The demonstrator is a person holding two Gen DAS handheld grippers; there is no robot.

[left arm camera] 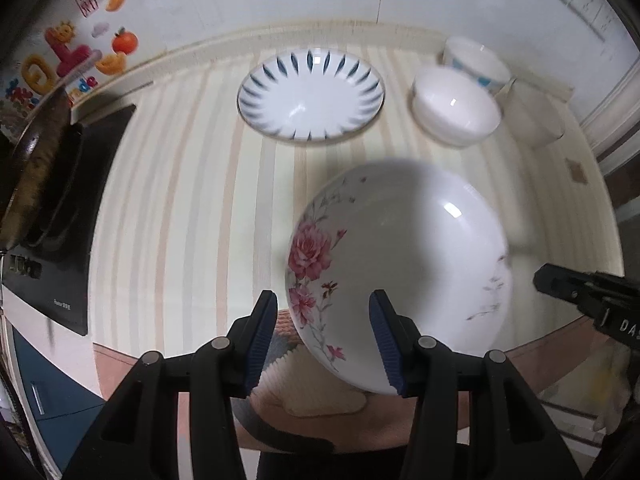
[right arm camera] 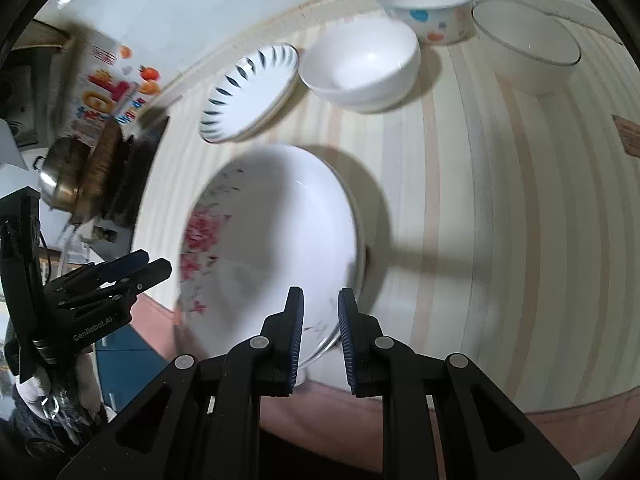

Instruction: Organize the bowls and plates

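Observation:
A white plate with pink flowers (left arm camera: 404, 276) (right arm camera: 276, 248) hangs tilted above the striped table. My right gripper (right arm camera: 320, 338) is shut on its near rim. My left gripper (left arm camera: 323, 340) is open and empty; the plate's left edge lies beyond its fingers. A blue-streaked plate (left arm camera: 311, 96) (right arm camera: 251, 90) lies at the back. A plain white bowl (left arm camera: 456, 106) (right arm camera: 362, 66), a bowl with coloured dots (left arm camera: 478, 62) (right arm camera: 430, 10) and a clear glass bowl (left arm camera: 534, 114) (right arm camera: 528, 50) stand at the back right.
A black induction cooker (left arm camera: 68, 216) with a pot (right arm camera: 72, 176) stands at the left edge of the table (left arm camera: 180, 200). A colourful box (right arm camera: 108, 92) stands behind it. The wall runs along the back. The table's near edge curves below the grippers.

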